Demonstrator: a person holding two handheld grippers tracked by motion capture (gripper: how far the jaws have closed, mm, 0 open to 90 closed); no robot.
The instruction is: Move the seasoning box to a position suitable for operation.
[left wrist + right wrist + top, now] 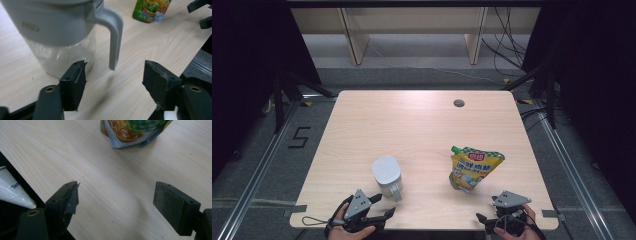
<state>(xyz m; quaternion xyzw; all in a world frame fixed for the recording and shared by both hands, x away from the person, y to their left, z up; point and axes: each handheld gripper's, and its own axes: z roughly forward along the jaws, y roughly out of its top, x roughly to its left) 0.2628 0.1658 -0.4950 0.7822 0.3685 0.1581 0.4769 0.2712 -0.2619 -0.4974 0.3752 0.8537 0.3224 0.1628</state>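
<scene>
Both claws wide apart, empty, bottom edge of frame. Left claw (113, 75) near jug (387, 175) handle: careless closing risks tipping. Pouch (472, 167) leaning, topples if nudged by right claw (115, 202).

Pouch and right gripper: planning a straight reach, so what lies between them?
Bare wood between the pouch and right gripper, seen in the right gripper view.

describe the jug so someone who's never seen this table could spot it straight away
On the wooden table, look at the near edge on the left, just ahead of the left gripper. The jug stands there upright, with a clear body, a pale grey lid and a handle. Its only neighbour, the pouch, is yellow and printed.
</scene>
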